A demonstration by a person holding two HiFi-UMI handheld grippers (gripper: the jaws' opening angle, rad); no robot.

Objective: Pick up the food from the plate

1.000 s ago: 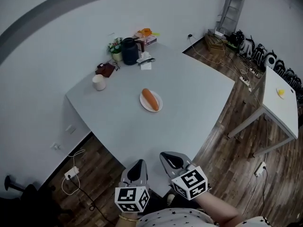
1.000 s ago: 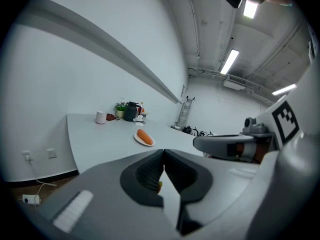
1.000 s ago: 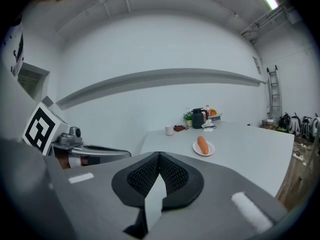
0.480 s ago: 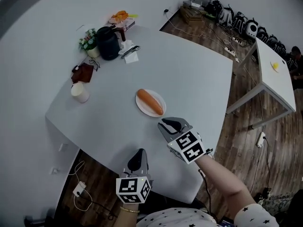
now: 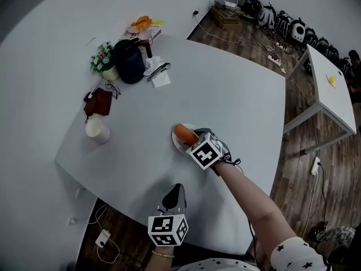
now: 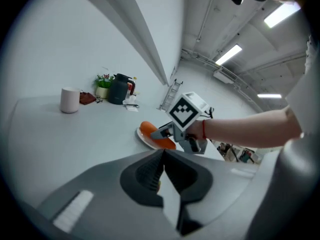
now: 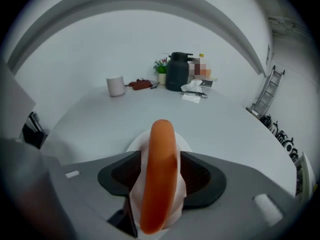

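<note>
The right gripper [image 5: 190,139] sits over the plate [image 5: 174,141] on the grey table [image 5: 237,95], jaws opening with the near end of the orange food [image 5: 181,131] between them; the left gripper [image 5: 177,189] hovers at the table's near edge; a cup [image 5: 97,130], kettle [image 5: 131,54] and flowers [image 5: 103,54] stand far left.

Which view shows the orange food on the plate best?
Right gripper view: the orange food runs full length down the middle, between the opening jaws of the right hand-held gripper. Head view shows only its far end past that gripper. Left gripper view shows it side-on, small and partly covered.
</note>
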